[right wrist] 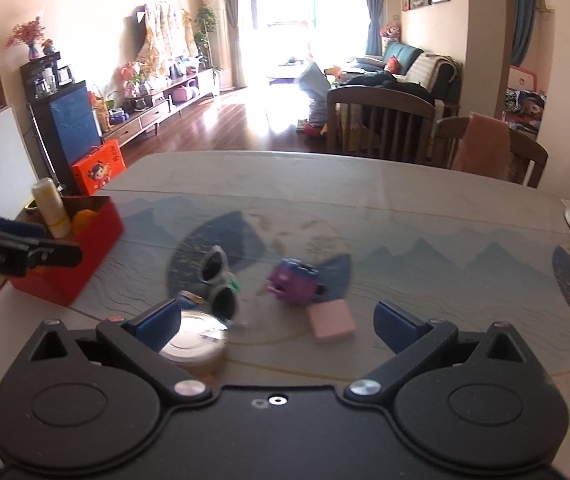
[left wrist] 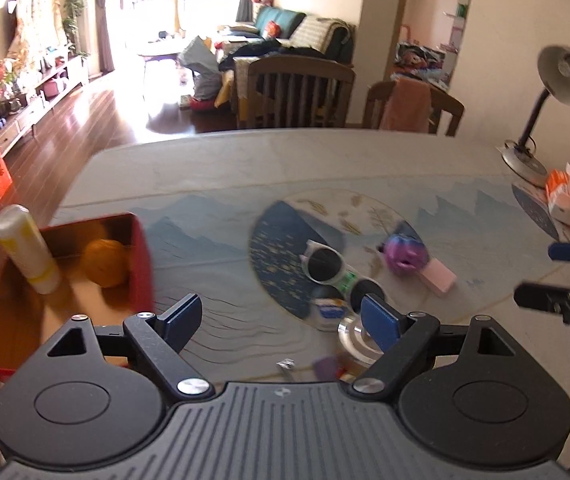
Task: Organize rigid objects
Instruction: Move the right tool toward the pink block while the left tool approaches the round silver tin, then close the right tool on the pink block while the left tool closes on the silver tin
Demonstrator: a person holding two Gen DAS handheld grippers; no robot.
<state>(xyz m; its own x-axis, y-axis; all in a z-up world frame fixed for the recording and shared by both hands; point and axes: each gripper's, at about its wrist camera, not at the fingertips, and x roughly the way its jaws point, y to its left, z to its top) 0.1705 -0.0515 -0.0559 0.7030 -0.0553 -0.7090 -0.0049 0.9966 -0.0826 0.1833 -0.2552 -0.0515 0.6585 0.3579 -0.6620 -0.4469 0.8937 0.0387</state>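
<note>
Nearest your right gripper (right wrist: 275, 322) is the round tin can (right wrist: 195, 340), standing on the worktop (right wrist: 365, 208) just beside the left blue finger; the fingers are spread wide and hold nothing. Your left gripper (left wrist: 281, 318) is equally wide and empty, hovering between the red box (left wrist: 141, 256) and the cluster of loose things.

That cluster sits mid-worktop: one pair of white-framed sunglasses (right wrist: 219, 284), one purple toy (right wrist: 295, 280), one pink block (right wrist: 331, 322) touching the toy's near side, the one can, and one small blue-and-white item (left wrist: 329, 306), too blurred to name, beside the can. The red box stands at the worktop's left edge, well apart from them, already holding one white-and-yellow tube (left wrist: 27, 250) upright and one orange ball (left wrist: 105, 264).

You look to be between picks: two things boxed, five still out. The next move probably calls for you to lower one gripper over a single piece, perhaps the can, and close squarely without nudging the sunglasses just behind it. A desk lamp (left wrist: 545, 108) stands at the far right.
</note>
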